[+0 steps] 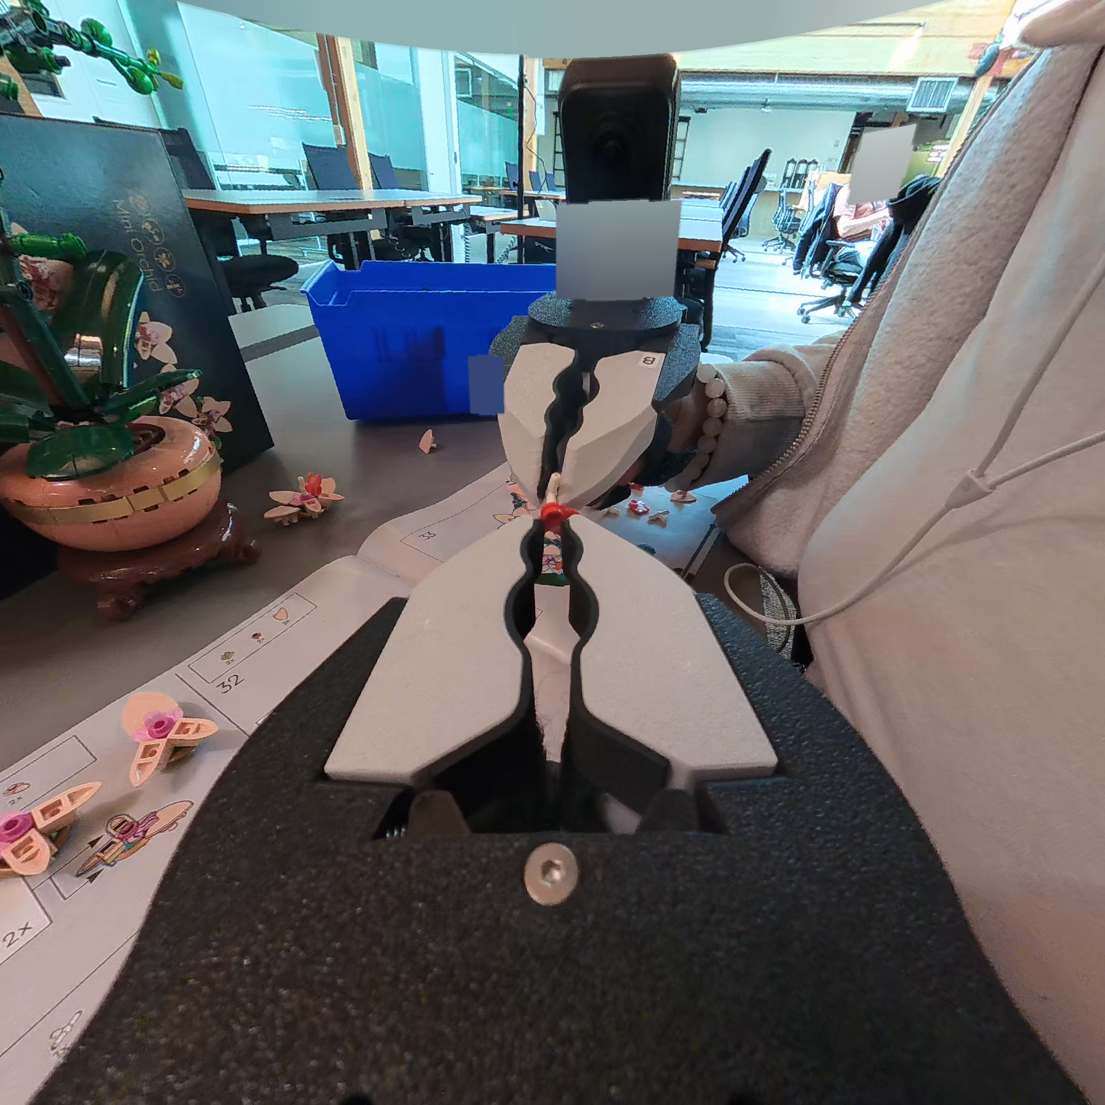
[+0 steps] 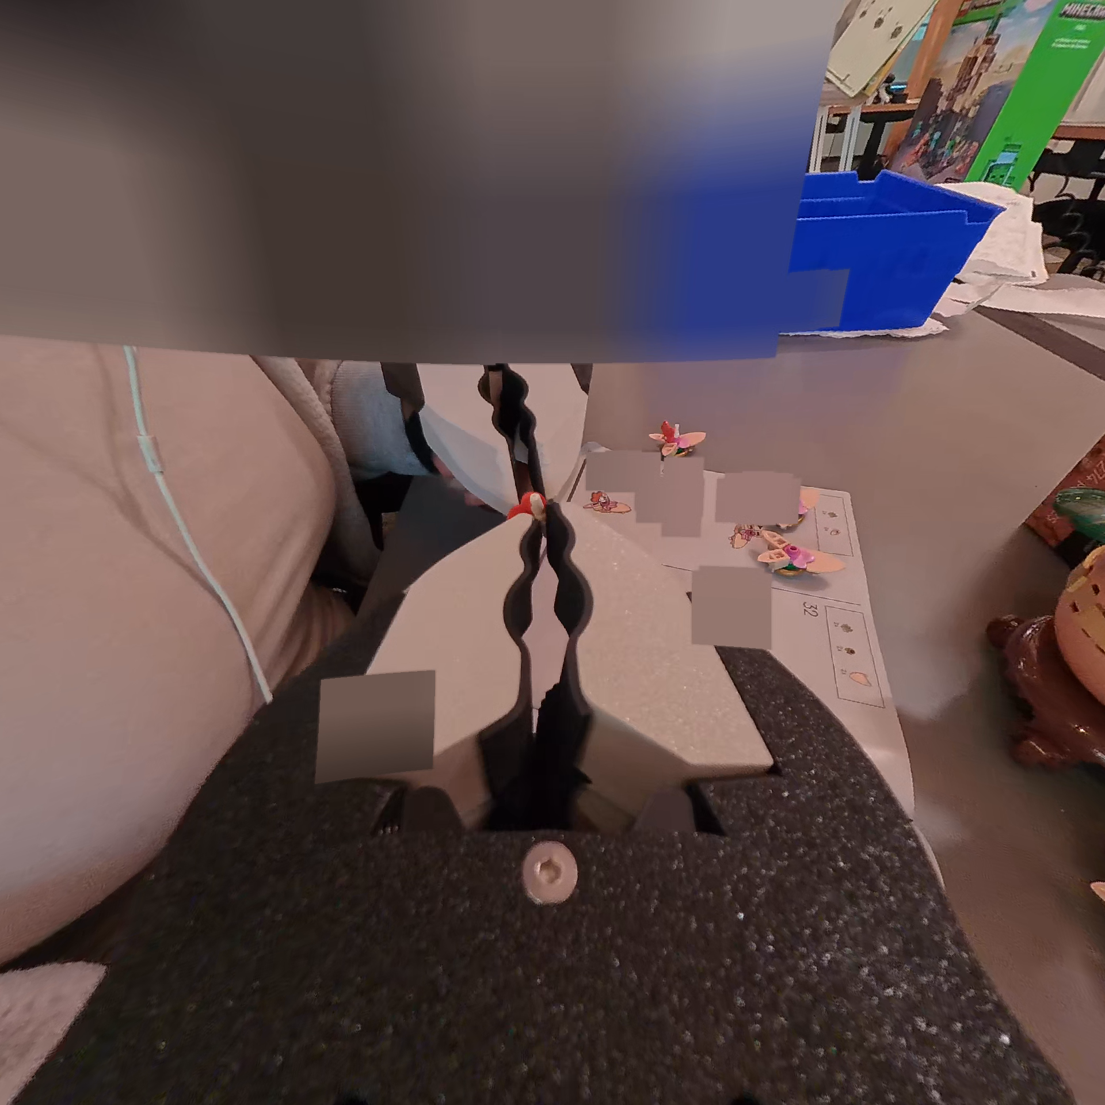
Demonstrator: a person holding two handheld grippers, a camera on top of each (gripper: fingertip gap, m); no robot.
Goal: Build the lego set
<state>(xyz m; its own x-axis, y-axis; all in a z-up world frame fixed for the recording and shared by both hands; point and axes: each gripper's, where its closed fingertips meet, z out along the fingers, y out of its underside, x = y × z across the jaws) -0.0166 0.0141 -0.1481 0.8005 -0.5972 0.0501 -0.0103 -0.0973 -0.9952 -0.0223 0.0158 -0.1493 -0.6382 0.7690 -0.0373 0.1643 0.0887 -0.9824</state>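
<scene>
Left gripper point(image 1: 551, 526) pinched together on red piece point(image 1: 551, 512), tip to tip with right gripper point(image 1: 553, 487), clamped on cream piece point(image 1: 553, 482). Below, printed instruction booklet point(image 1: 287, 634) with petal flowers point(image 1: 161, 732). Beyond, another flower point(image 1: 305, 497), orchid pot point(image 1: 113, 484), dark lettered box point(image 1: 119, 197), blue bin point(image 1: 418, 335).

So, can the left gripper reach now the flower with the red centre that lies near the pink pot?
Probably not yet: the left gripper is shut on the red piece, tip to tip with the right gripper. The table toward the flower looks clear.
</scene>
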